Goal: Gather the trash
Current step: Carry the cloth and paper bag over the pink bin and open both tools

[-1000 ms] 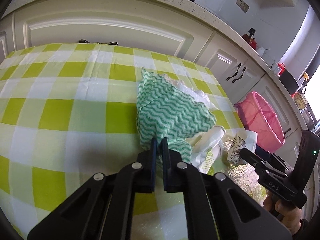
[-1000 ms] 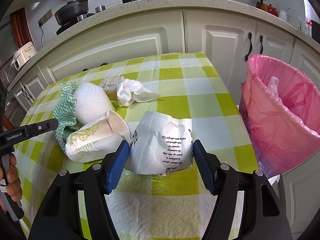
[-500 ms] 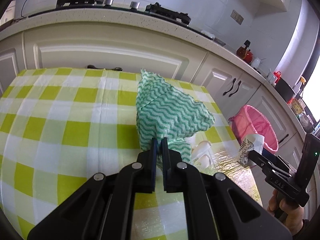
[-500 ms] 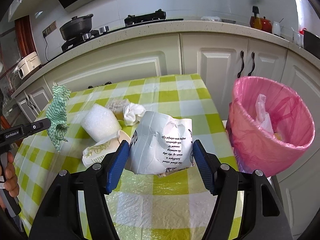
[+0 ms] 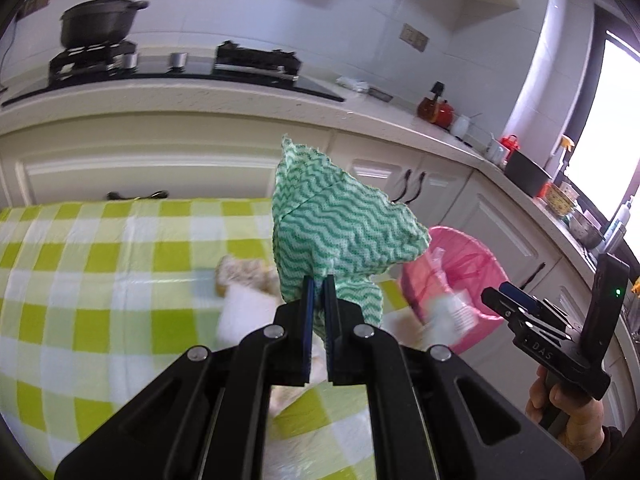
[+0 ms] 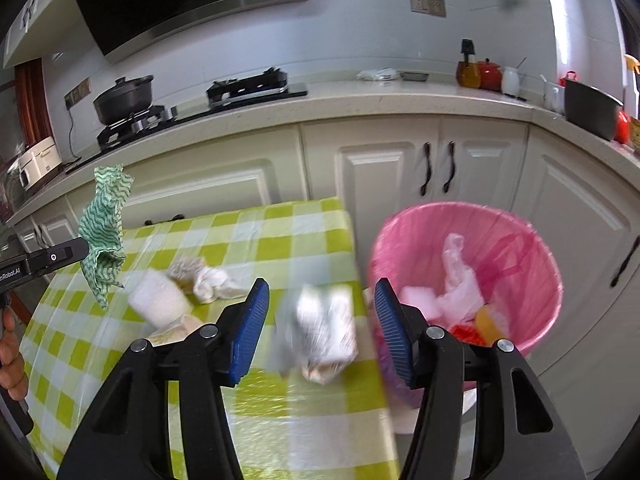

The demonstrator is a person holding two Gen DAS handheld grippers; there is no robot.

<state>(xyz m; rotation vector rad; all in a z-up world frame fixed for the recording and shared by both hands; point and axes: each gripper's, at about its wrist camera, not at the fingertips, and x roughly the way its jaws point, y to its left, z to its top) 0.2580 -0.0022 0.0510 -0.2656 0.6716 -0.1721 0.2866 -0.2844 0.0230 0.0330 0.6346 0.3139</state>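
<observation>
My left gripper (image 5: pixel 318 280) is shut on a green-and-white wavy cloth (image 5: pixel 340 232), which hangs in the air well above the checked table (image 5: pixel 100 248). In the right wrist view the cloth (image 6: pixel 102 236) dangles at the far left. The right gripper (image 6: pixel 320 284) has its jaws closing. A crumpled white printed paper bag (image 6: pixel 320 328) sits blurred between the blue pads (image 6: pixel 250 324) with a gap on each side, over the table's right edge. The pink-lined trash bin (image 6: pixel 520 240) stands just right of it, holding some trash.
On the table lie a white foam lump (image 6: pixel 160 300), a crumpled tissue (image 6: pixel 208 280) and a paper cup (image 6: pixel 176 326). White cabinets (image 6: pixel 400 172) and a counter with a stove and pot run behind the table. A hand (image 5: pixel 568 412) holds the right gripper's handle.
Both grippers have risen, and the cloth has been lifted clear of the table. The paper bag, gripped by the right pads before, now shows blurred and loose between them, nearer the bin.
</observation>
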